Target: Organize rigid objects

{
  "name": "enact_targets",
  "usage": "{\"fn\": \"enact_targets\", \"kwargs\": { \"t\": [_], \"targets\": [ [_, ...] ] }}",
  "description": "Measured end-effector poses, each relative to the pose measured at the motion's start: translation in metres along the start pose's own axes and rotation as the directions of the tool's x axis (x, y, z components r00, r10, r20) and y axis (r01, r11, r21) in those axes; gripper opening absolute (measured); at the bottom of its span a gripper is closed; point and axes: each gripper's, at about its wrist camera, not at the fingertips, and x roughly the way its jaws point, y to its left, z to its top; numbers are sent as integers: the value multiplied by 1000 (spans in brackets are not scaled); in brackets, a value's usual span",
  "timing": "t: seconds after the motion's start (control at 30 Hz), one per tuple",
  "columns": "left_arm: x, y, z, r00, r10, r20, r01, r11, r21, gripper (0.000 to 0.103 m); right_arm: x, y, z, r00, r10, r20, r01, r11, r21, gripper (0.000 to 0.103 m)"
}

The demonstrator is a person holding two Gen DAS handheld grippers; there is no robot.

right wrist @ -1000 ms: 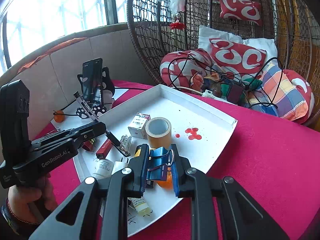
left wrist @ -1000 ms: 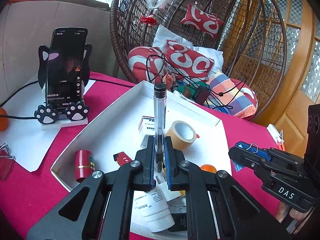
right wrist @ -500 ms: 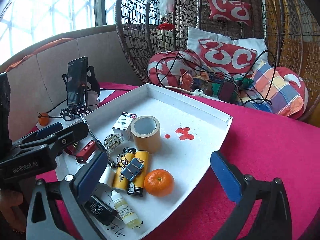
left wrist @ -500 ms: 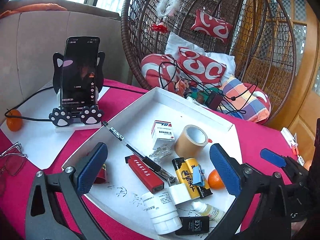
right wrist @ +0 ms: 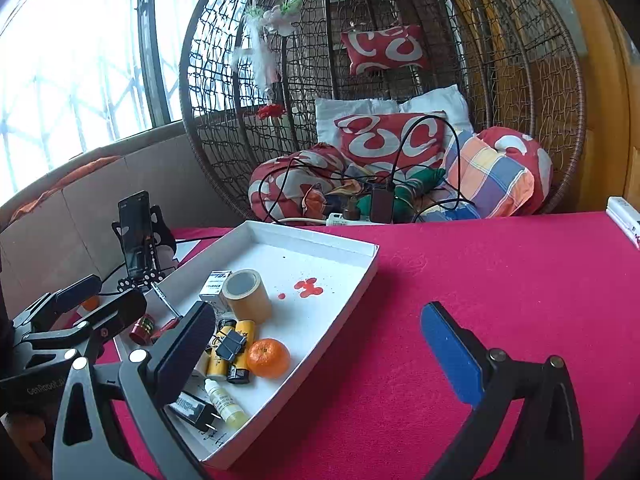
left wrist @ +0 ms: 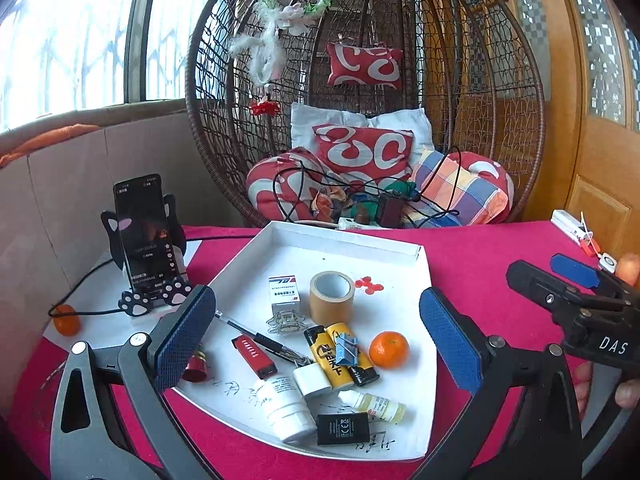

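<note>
A white tray [left wrist: 404, 250] on the red table holds many small things: a pen [left wrist: 260, 338], a blue binder clip [left wrist: 346, 350] on yellow lighters [left wrist: 332, 354], a tape roll [left wrist: 331, 298], a mandarin [left wrist: 389, 349], a red lighter [left wrist: 254, 356], a white jar [left wrist: 286, 408], a dropper bottle [left wrist: 376, 402] and a black charger [left wrist: 343, 429]. My left gripper [left wrist: 320, 344] is open and empty above the tray's near side. My right gripper [right wrist: 320, 356] is open and empty, over the tray's right edge [right wrist: 360, 292]; it shows at the right in the left wrist view [left wrist: 576, 292].
A phone on a cat-paw stand [left wrist: 148, 240] sits left of the tray on white paper, with a mandarin [left wrist: 66, 320] beside it. A wicker hanging chair [left wrist: 360, 100] with cushions and cables stands behind the table. Red tablecloth [right wrist: 500, 280] stretches to the right.
The left gripper let go of the pen and the right let go of the blue binder clip; both now lie in the tray. Both grippers opened wide and drew back and up.
</note>
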Motion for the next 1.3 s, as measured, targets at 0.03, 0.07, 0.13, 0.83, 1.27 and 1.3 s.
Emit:
{"fn": "enact_targets", "kwargs": {
  "t": [0.03,0.07,0.13,0.83,1.27,1.3],
  "targets": [
    [-6,-4,2,999,32,13,-32,999,21,103,-9,-2,3,999,-17,29,17,1000,6,103],
    [-12,-8,3,997,67,29,-68,997,34,103,-18,-5,6,998,-31,57,30,999,13,103],
    [-25,-12,6,993,109,51,-111,993,32,103,-37,-12,13,991,-60,116,56,998,36,103],
    [-79,-31,-8,994,83,-73,-86,995,-46,103,-148,-47,-2,921,-285,264,222,943,247,103],
    [-117,-32,-25,988,116,-97,-123,990,-72,103,-193,-40,-16,908,-244,339,153,949,275,103],
    [-121,-32,-26,988,124,-90,-131,989,-68,103,-196,-39,-18,907,-246,343,152,948,278,103]
  ]
}}
